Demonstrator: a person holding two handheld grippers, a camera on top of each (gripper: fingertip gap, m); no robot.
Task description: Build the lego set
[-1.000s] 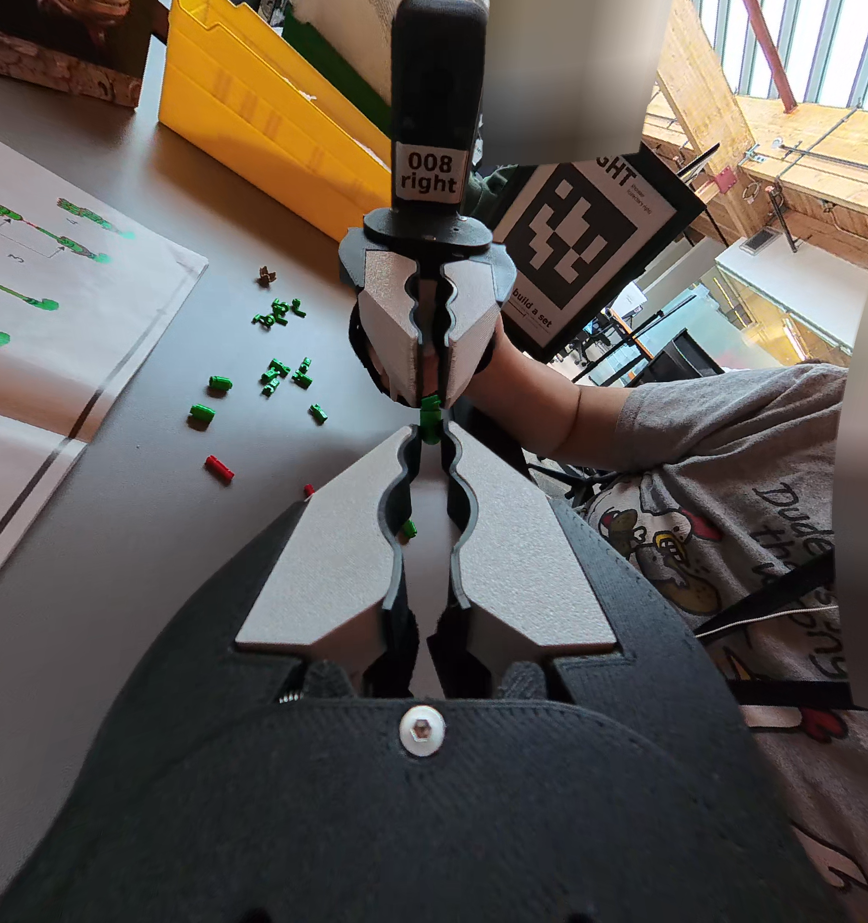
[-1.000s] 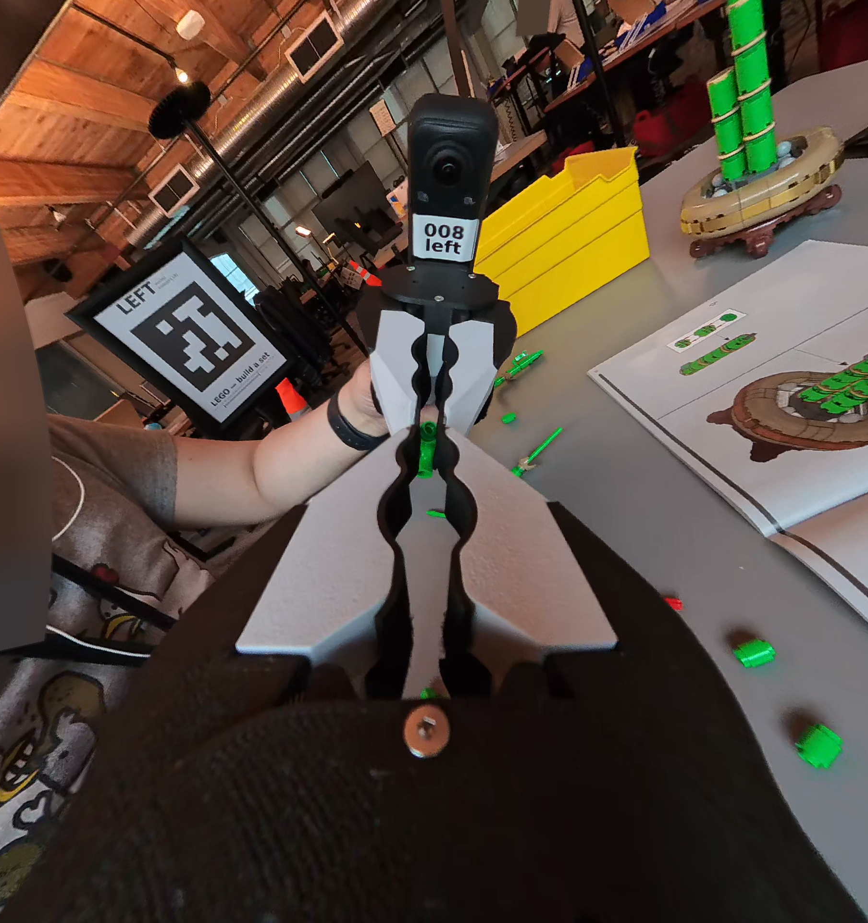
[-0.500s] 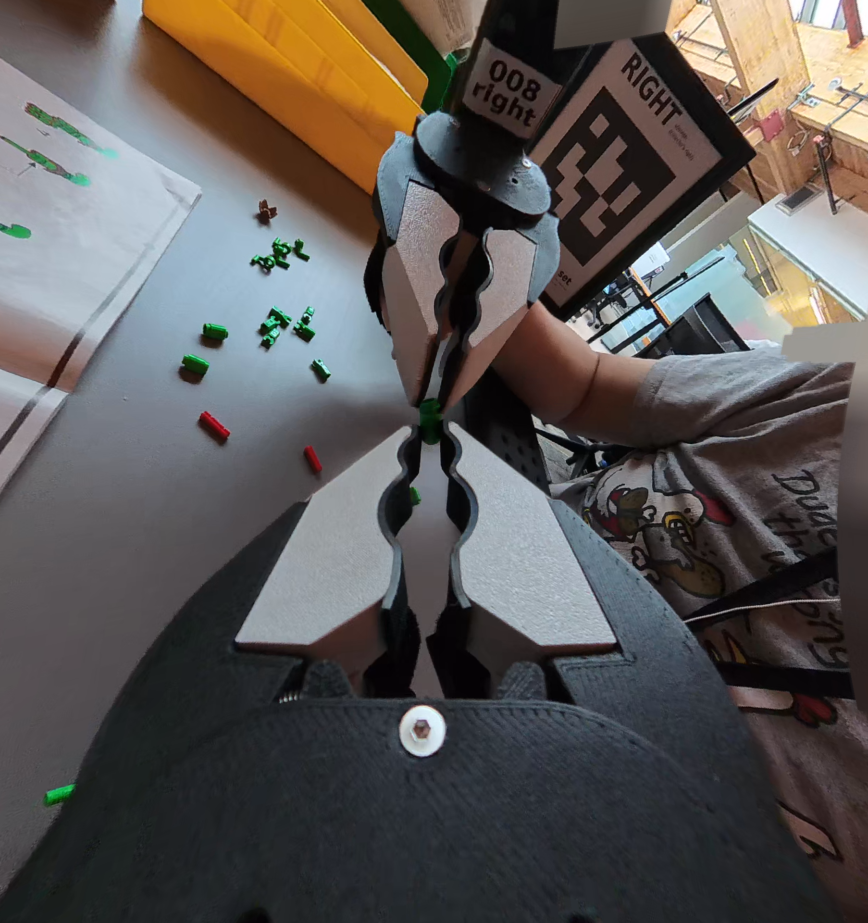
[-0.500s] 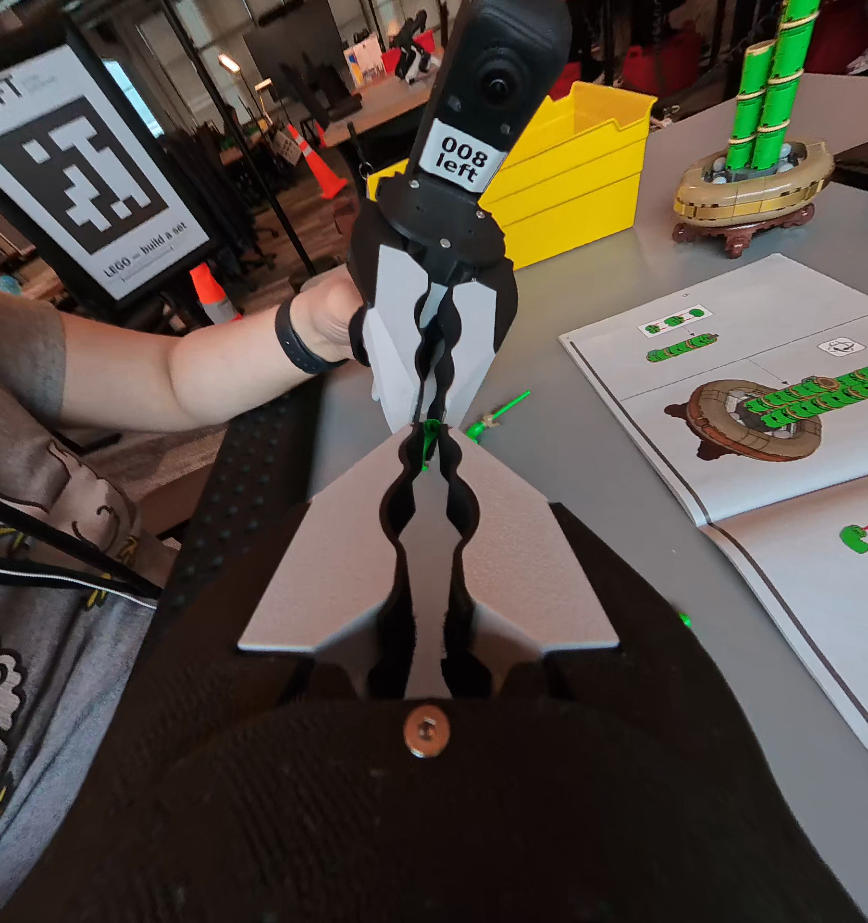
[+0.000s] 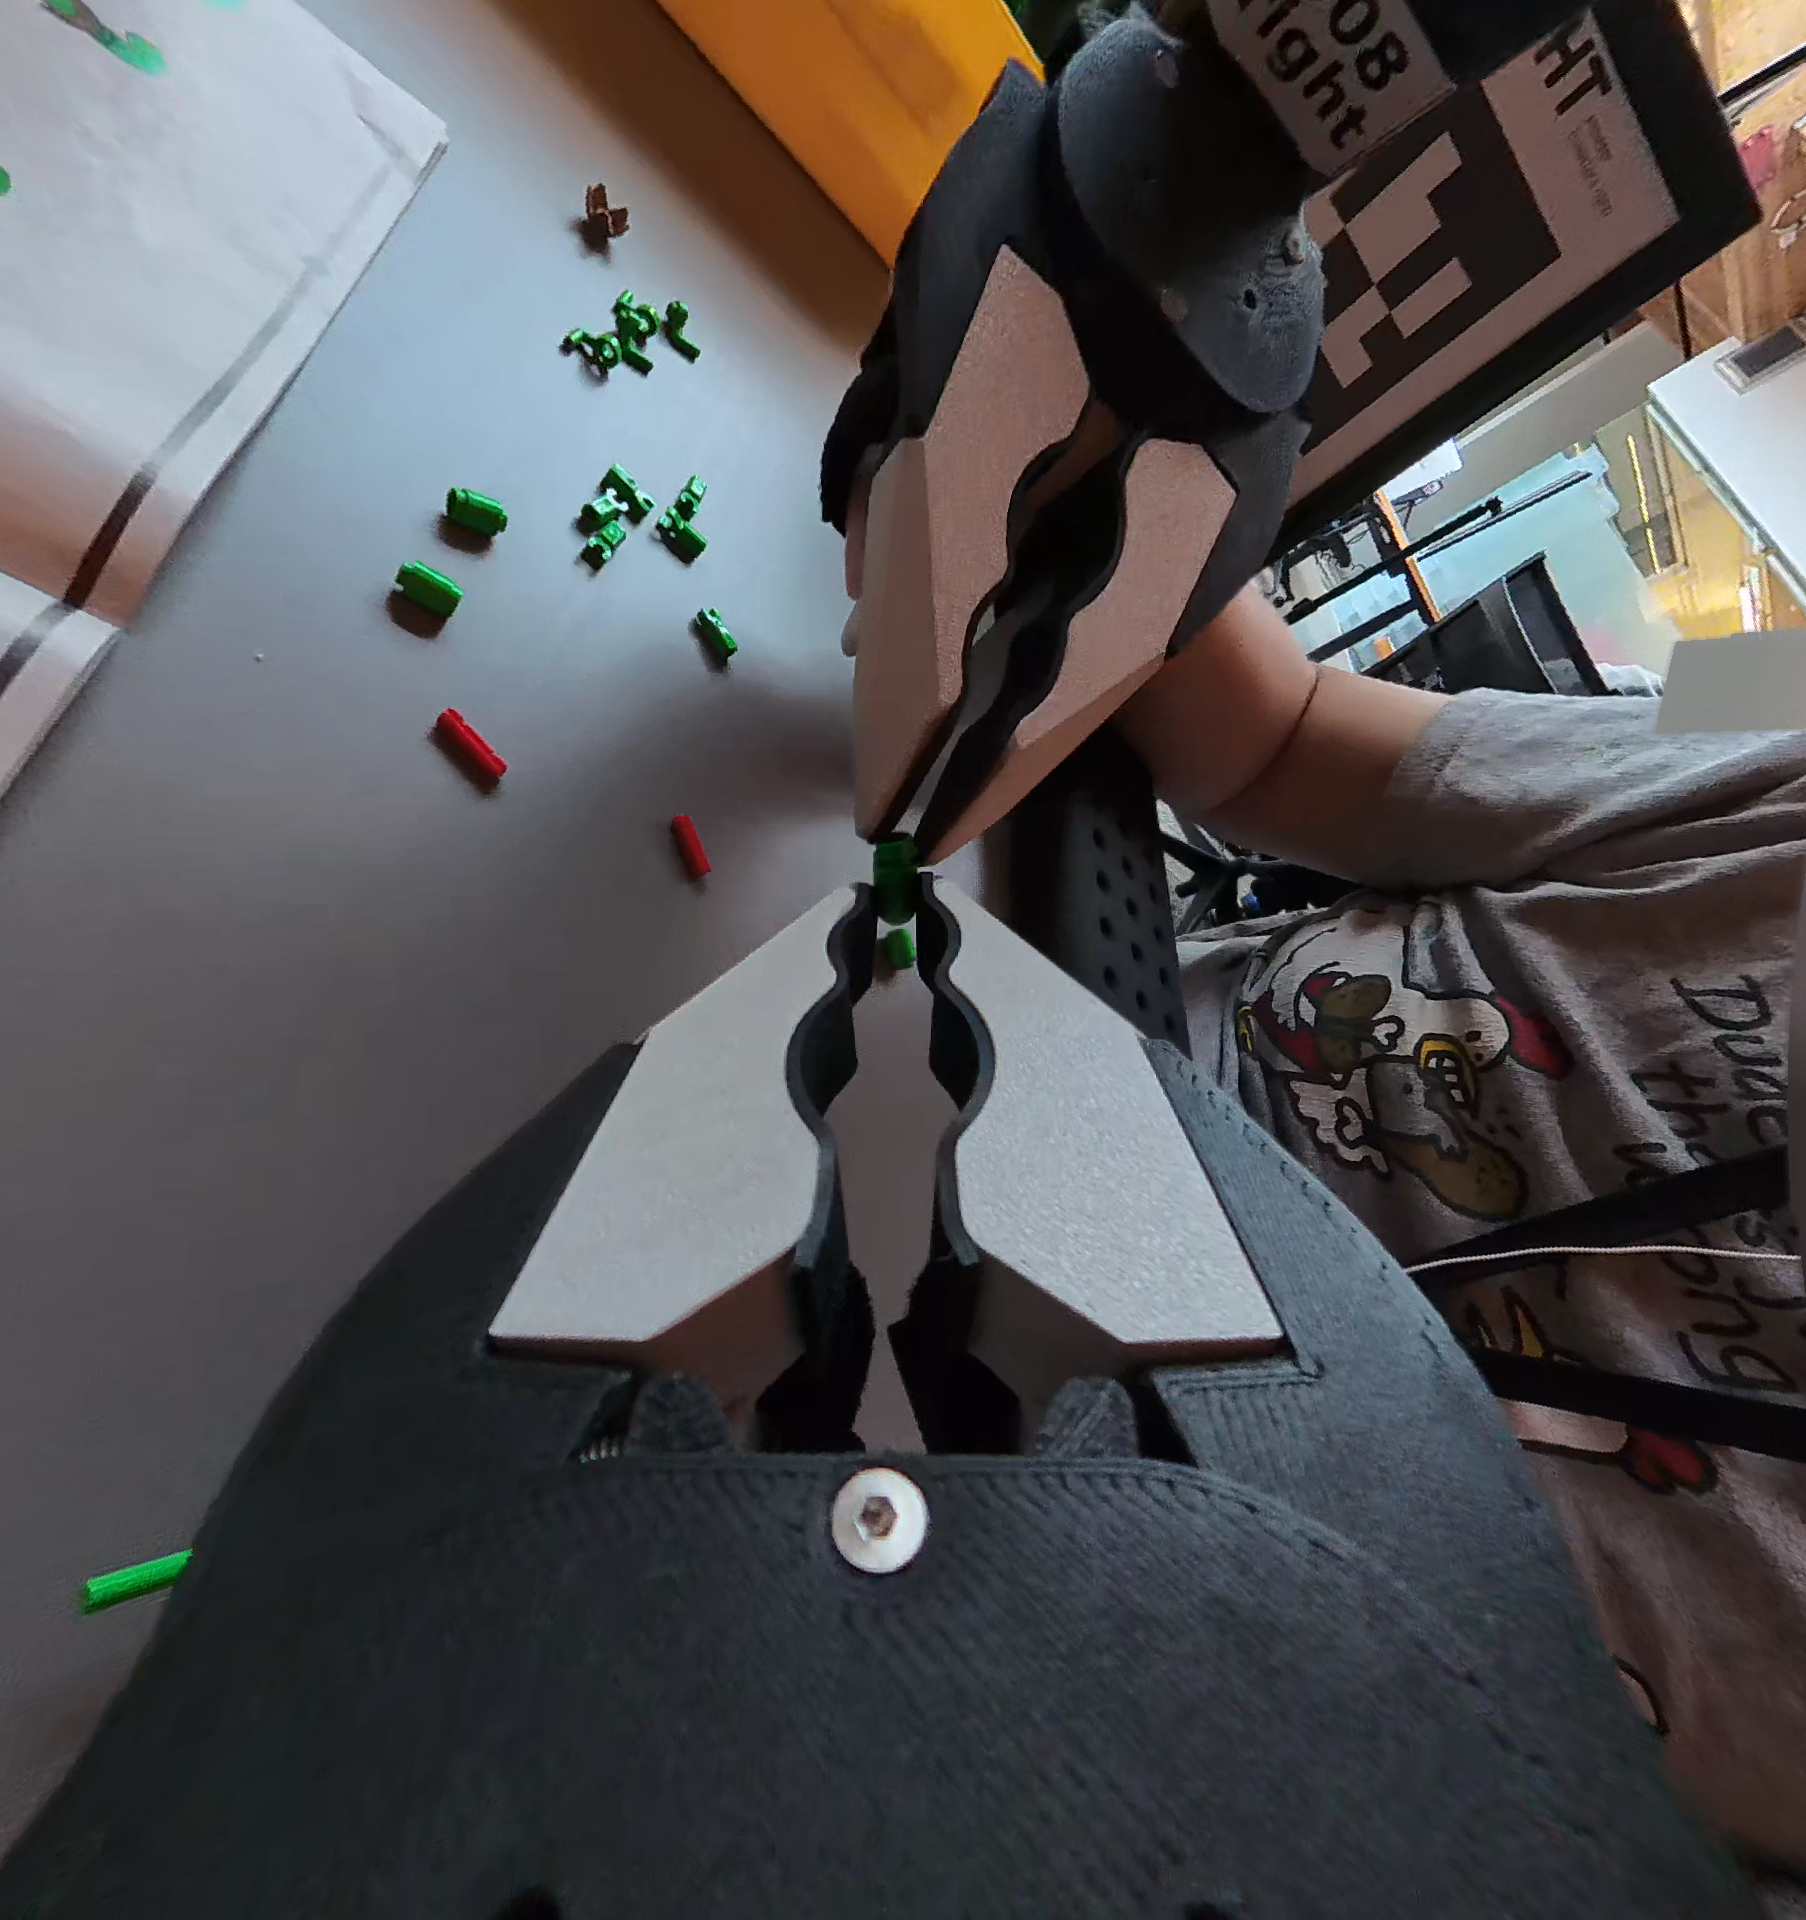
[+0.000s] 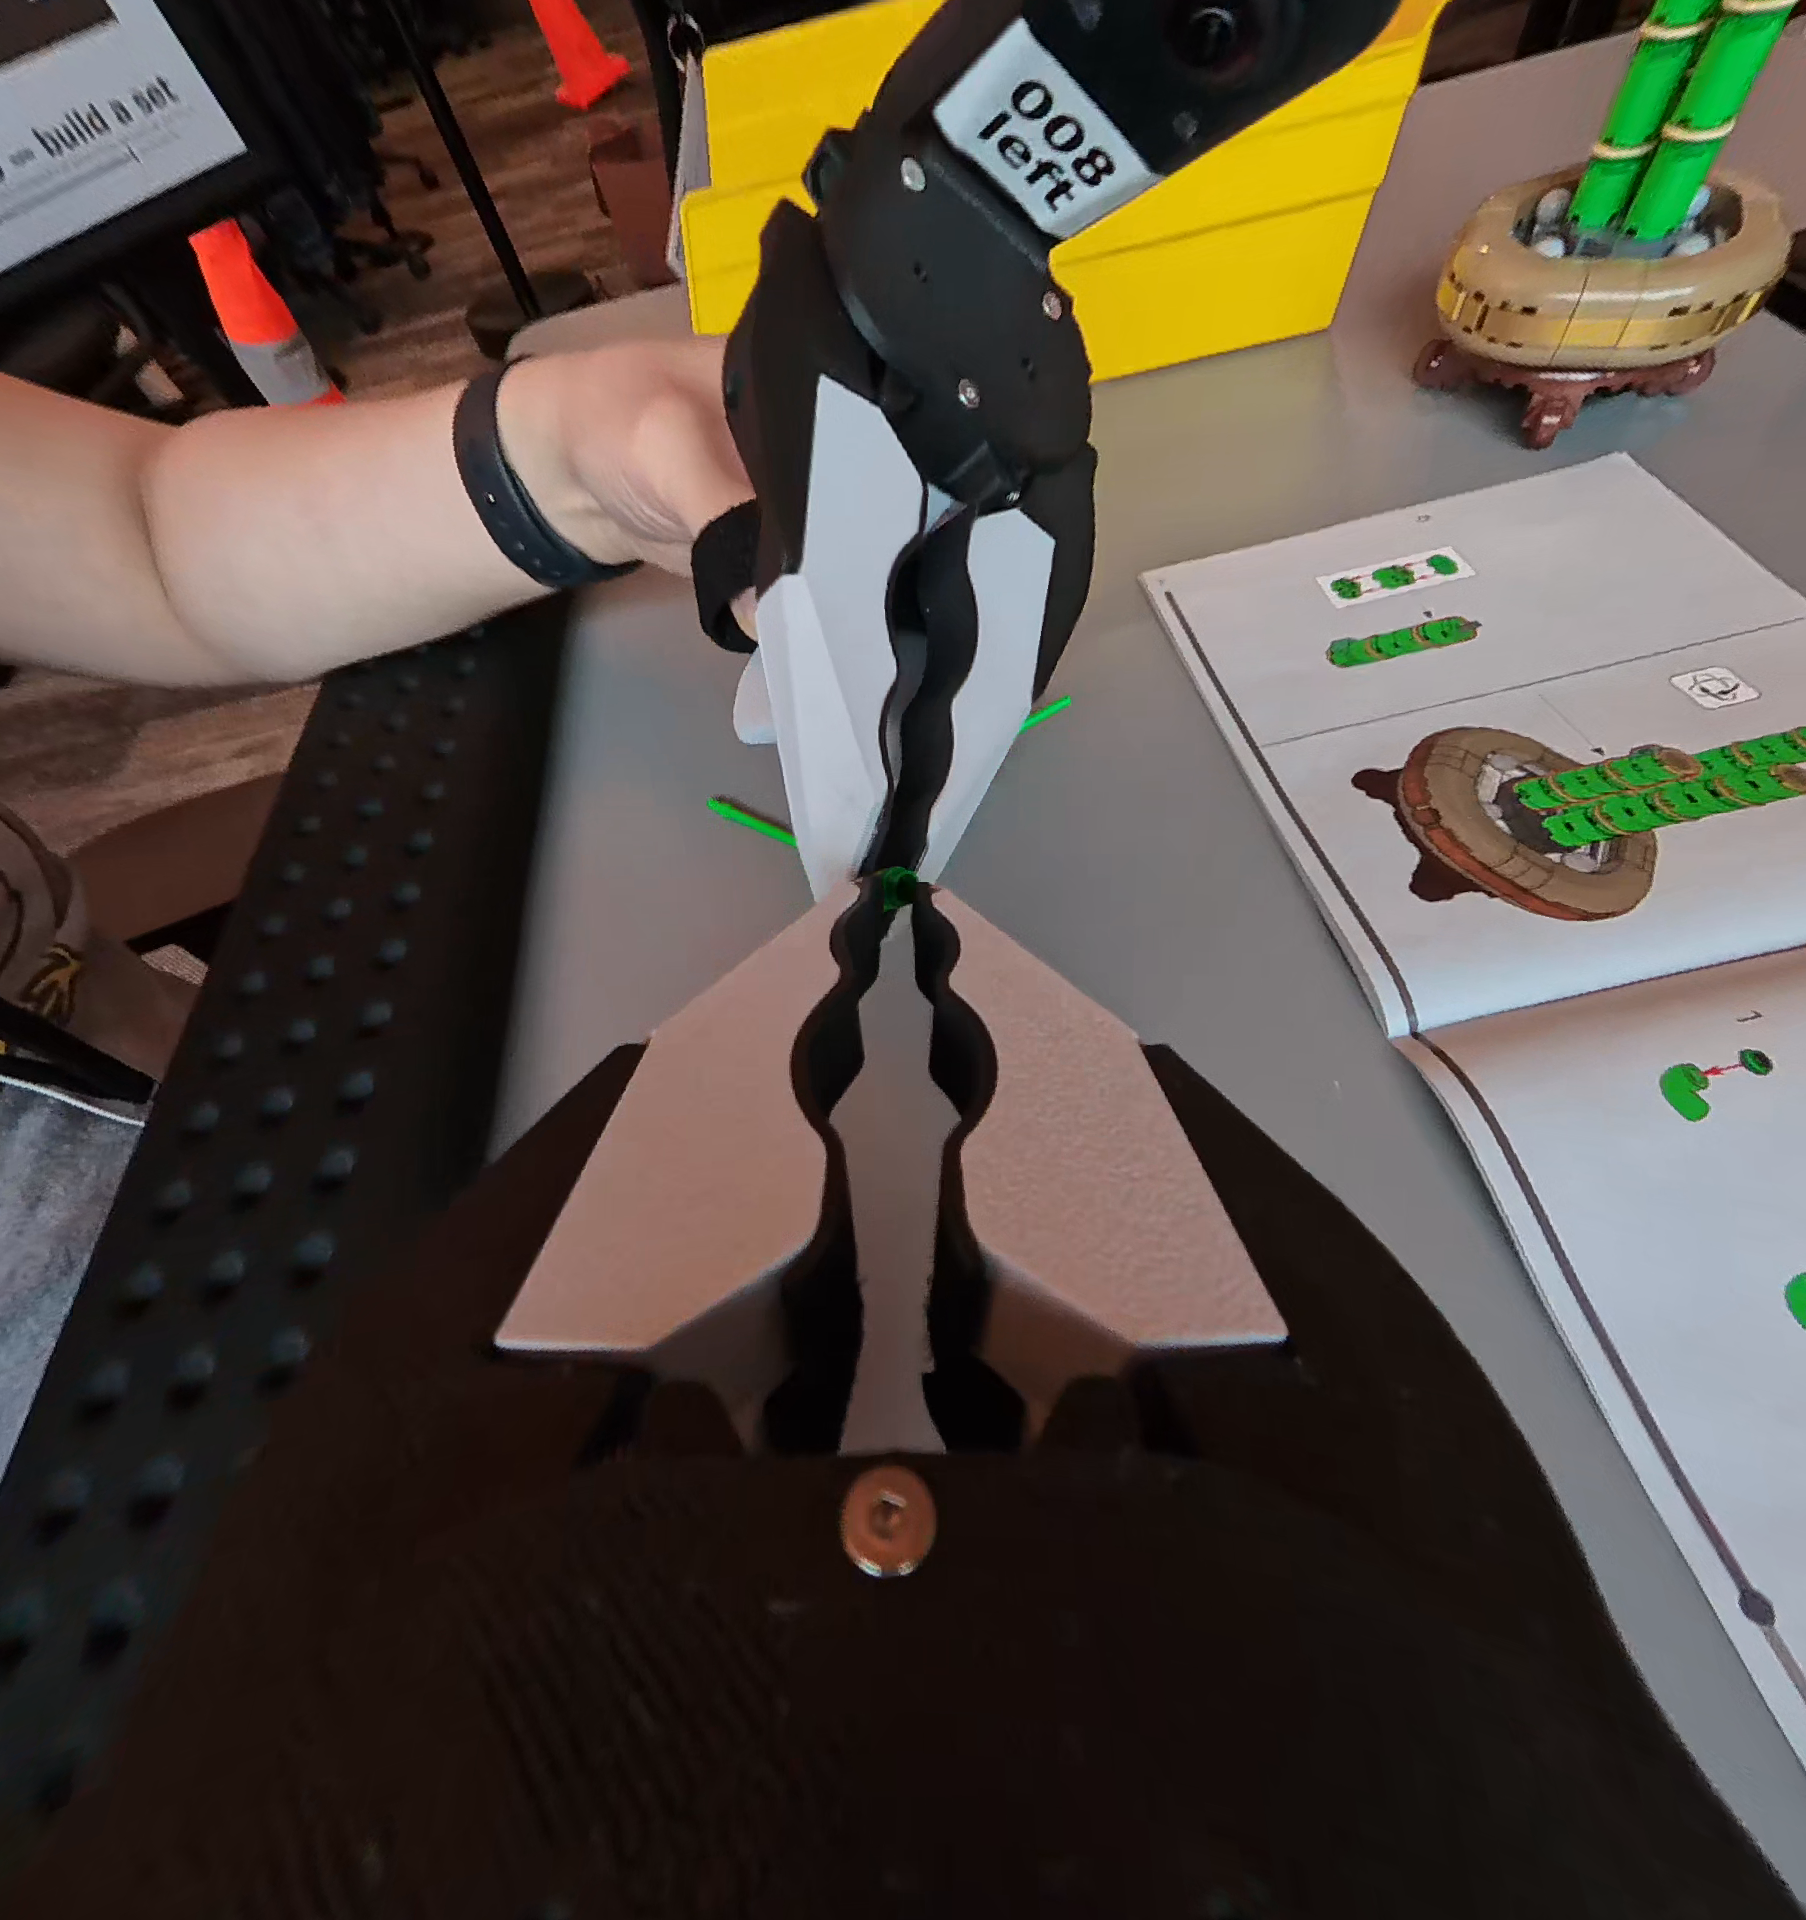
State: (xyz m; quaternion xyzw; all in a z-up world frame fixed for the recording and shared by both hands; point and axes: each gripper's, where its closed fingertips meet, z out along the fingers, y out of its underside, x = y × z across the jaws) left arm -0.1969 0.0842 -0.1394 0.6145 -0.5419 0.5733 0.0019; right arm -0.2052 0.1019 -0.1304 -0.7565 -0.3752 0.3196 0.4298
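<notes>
A small green lego piece (image 5: 894,871) is pinched tip to tip between both grippers above the grey table (image 5: 255,1039). My left gripper (image 5: 894,906) is shut on its near end. My right gripper (image 5: 904,831) comes down from above at a slant and is shut on its far end. In the right wrist view the same green piece (image 6: 897,891) sits at my right gripper (image 6: 894,906), with my left gripper (image 6: 883,871) slanting down onto it. Most of the piece is hidden by the fingertips. A tiny green bit (image 5: 897,948) shows between the left fingers.
Loose green pieces (image 5: 629,514), two red pins (image 5: 470,746) and a green rod (image 5: 135,1581) lie on the table. An open instruction booklet (image 6: 1501,779), a yellow bin (image 6: 1242,260), a built green bamboo model (image 6: 1616,260) and a black perforated board (image 6: 307,935) are around. My two grippers' fingertips are within a few centimetres of each other.
Both grippers have tilted and dropped closer to the table while staying tip to tip on the green piece. The right gripper now leans over instead of standing upright.
</notes>
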